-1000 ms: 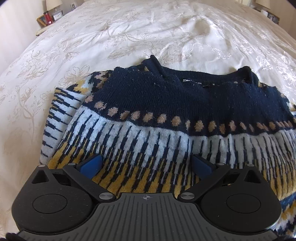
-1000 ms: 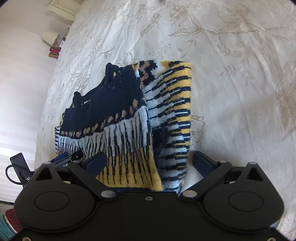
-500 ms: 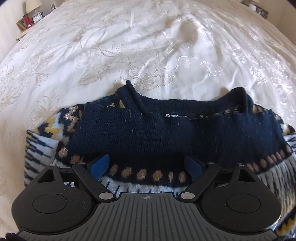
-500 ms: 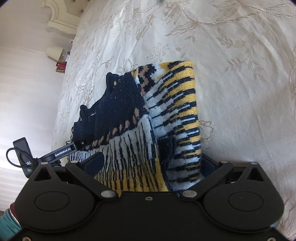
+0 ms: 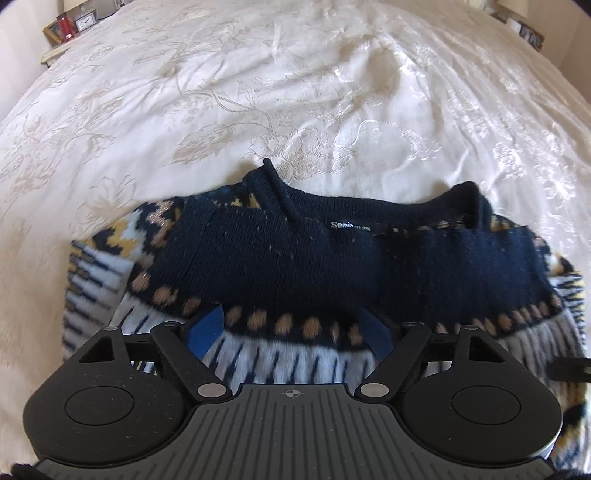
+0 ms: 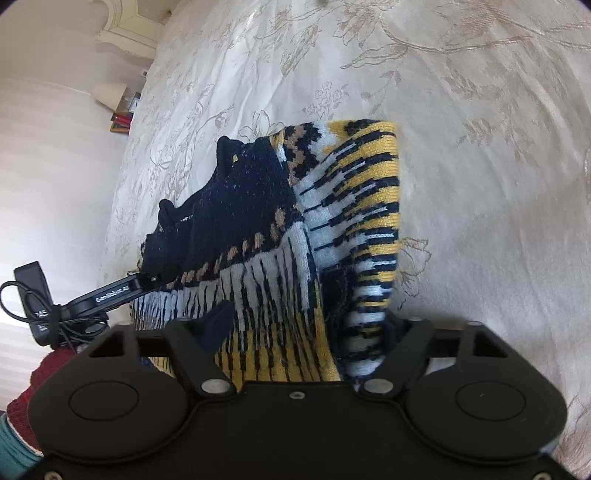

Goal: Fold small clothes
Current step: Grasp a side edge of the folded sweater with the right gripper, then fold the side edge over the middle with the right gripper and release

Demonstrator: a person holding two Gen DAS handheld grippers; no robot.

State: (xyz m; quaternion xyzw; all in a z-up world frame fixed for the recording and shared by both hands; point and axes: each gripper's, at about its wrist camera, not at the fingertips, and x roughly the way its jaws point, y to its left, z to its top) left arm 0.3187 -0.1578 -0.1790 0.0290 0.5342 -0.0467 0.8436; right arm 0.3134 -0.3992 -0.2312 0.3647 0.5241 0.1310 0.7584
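Note:
A knitted sweater (image 5: 332,266) lies folded on the white embroidered bedspread (image 5: 295,92), its navy yoke and collar label facing up. Below the yoke run tan dots and white, navy and yellow stripes. My left gripper (image 5: 291,332) hangs over the dotted band near the yoke. Its jaws are closing with knit between the blue pads (image 5: 205,332), which stand apart from it. At the sweater's (image 6: 258,229) striped lower edge, my right gripper (image 6: 304,328) is closing around the folded layers. Fabric hides its right fingertip. One left finger (image 6: 122,290) shows at the far side.
A bedside table (image 5: 66,27) with a clock and red items stands at the bed's far left, and another (image 5: 524,22) at the far right. A lamp and books (image 6: 118,107) sit beside the bed. A red sleeve (image 6: 33,391) shows low left.
The left gripper moved up the sweater from the striped lower part to the dotted band, and its jaws narrowed. The right gripper stayed put and its jaws narrowed around the sweater's edge.

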